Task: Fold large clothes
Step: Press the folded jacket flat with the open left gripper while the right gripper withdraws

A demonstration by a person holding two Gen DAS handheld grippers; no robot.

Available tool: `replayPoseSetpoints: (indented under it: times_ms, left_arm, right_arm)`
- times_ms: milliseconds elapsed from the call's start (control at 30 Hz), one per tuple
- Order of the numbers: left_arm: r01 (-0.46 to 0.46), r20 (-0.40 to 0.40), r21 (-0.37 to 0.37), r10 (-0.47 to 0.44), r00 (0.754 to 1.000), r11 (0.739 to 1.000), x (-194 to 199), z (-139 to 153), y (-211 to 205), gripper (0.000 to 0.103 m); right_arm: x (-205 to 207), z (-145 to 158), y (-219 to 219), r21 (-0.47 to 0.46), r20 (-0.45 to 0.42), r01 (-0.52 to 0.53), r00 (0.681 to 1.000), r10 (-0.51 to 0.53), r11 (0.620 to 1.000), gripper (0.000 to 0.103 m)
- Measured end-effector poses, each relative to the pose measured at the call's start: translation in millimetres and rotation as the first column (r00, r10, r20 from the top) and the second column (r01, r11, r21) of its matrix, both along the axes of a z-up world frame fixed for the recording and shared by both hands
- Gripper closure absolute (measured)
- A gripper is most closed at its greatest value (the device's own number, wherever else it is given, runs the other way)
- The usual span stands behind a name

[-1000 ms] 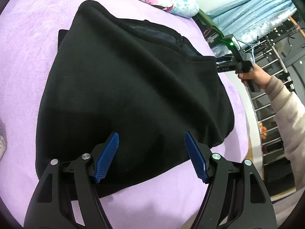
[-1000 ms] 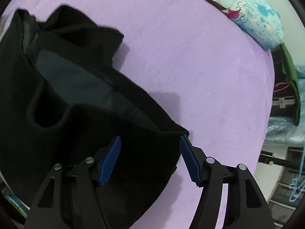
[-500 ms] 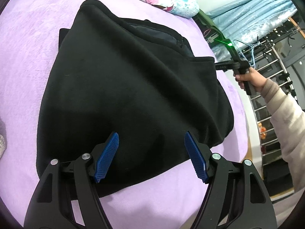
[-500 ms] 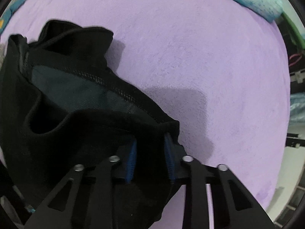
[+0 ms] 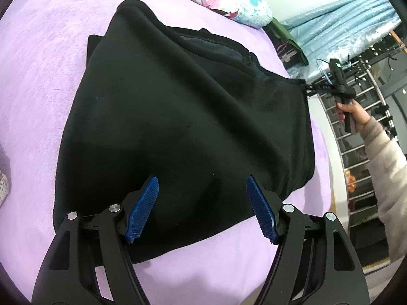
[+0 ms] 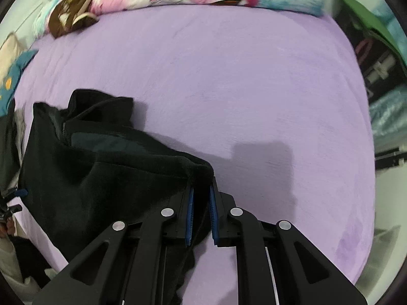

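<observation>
The black garment [image 5: 183, 117] lies spread across the purple bed cover [image 5: 38, 63], filling the centre of the left wrist view and the lower left of the right wrist view. The right gripper [image 6: 201, 204] has its jaws nearly closed, pinching a corner of the cloth and lifting it slightly; the left gripper [image 5: 202, 209] hangs over the near hem at lower centre with its jaws spread wide, holding nothing. Judged step: securing corners for a fold; the next move likely calls for the left gripper to descend and clamp the hem.

no readable text, labels, or numbers
</observation>
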State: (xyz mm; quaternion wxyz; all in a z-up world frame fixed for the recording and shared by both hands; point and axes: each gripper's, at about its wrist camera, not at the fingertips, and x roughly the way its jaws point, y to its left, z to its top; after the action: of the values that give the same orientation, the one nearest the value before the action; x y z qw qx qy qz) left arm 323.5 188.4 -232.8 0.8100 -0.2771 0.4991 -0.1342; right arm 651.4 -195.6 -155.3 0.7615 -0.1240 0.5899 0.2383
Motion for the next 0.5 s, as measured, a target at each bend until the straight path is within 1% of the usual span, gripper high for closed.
replayPoseSetpoints:
  times_ms: [100,200,267,333,367,400,433,467,500]
  left_arm:
    - [-0.020,-0.001,-0.005,0.020,1.000,1.000,-0.6,-0.8,4.0,0.034]
    - [-0.032,-0.005,-0.013,0.032,0.999,0.999,-0.9,-2.0,7.2,0.034]
    - [-0.036,-0.009,-0.012,0.036,0.999,0.999,-0.6,-4.0,8.1,0.034]
    - [-0.039,-0.014,-0.014,0.038,0.999,0.999,-0.7,-5.7,9.8,0.034]
    - [-0.039,-0.014,-0.016,0.038,0.999,0.999,-0.6,-5.3,9.9,0.034]
    - [-0.038,-0.013,-0.016,0.038,0.999,0.999,-1.4,-4.6,10.9,0.034]
    - [-0.039,-0.011,-0.016,0.039,0.999,0.999,-2.1,-3.5,10.9,0.034]
    - [-0.039,-0.008,-0.016,0.039,0.999,0.999,-2.6,-2.2,11.6,0.034]
    - [-0.043,-0.005,-0.021,0.043,0.999,0.999,-3.5,-0.4,13.5,0.034]
  right_arm:
    - [-1.8,-9.6,-16.2,0.017,0.004,0.056,0.998,-0.056,0.998,0.092]
    - [-3.3,-33.6,-25.4,0.008,0.012,0.109,0.994,-0.109,0.994,0.092]
    - [-1.5,-55.6,-22.2,-0.019,0.002,0.144,0.990,-0.144,0.989,0.092]
    - [1.5,-75.2,-18.4,-0.024,-0.025,0.193,0.981,-0.193,0.981,0.091]
    - [-1.5,-76.7,-17.2,-0.020,-0.025,0.198,0.980,-0.199,0.980,0.090]
    - [-2.9,-77.6,-12.0,-0.023,-0.023,0.191,0.981,-0.192,0.981,0.086]
    - [-4.6,-76.1,-8.8,-0.035,-0.010,0.187,0.982,-0.187,0.982,0.078]
    - [-7.4,-70.4,-5.8,-0.058,0.025,0.184,0.983,-0.183,0.981,0.073]
    - [-10.0,-63.8,-5.4,-0.054,0.047,0.181,0.983,-0.179,0.982,0.059]
